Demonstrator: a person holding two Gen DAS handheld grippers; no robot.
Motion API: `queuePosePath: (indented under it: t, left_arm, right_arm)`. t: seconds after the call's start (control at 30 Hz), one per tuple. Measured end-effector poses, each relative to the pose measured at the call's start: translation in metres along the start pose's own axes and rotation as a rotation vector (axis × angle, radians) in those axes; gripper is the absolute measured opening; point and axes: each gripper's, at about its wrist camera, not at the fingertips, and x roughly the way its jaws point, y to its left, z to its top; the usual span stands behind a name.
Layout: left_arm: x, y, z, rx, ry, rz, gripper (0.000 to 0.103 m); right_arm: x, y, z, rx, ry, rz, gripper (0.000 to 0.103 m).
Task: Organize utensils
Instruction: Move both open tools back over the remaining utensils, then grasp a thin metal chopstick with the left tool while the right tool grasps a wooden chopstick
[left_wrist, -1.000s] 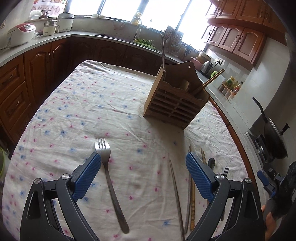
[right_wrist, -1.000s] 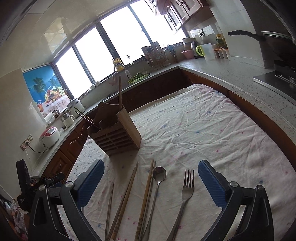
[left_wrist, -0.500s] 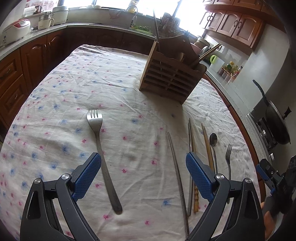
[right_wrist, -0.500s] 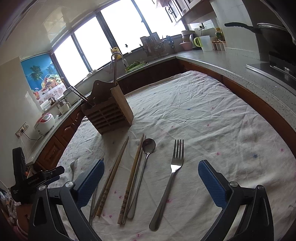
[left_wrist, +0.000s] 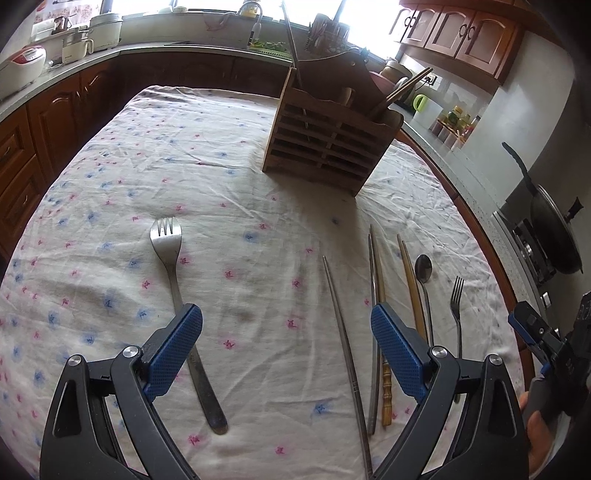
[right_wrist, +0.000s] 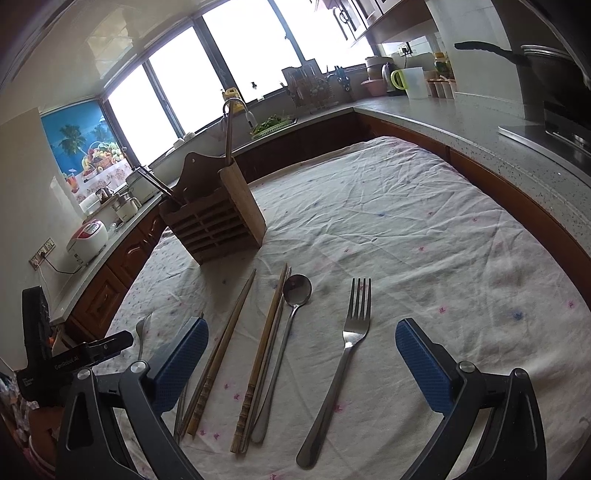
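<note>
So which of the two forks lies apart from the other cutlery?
The fork under the left tongs, alone on the cloth; the other fork lies beside the spoon and chopsticks.

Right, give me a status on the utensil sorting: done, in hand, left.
Done: the slatted wooden utensil holder already has some chopsticks and a metal piece standing in it.

In hand: nothing. The left gripper and the right gripper are both open and empty above the cloth.

Left: the lone steel fork, the loose chopsticks, the steel spoon and the second steel fork.
</note>
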Motion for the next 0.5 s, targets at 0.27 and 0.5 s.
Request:
queuePosePath:
  t: [0.27, 0.5]
  left_arm:
    - [0.008, -0.013, 0.008, 0.051, 0.006, -0.01, 0.094]
    - [0.02, -0.02, 0.016, 0.08, 0.042, -0.04, 0.075]
  right_arm:
    - [0.012, 0.01, 0.009, -0.034, 0.006, 0.008, 0.102]
    - [0.029, 0.019, 0.017, -0.059, 0.033, 0.018, 0.073]
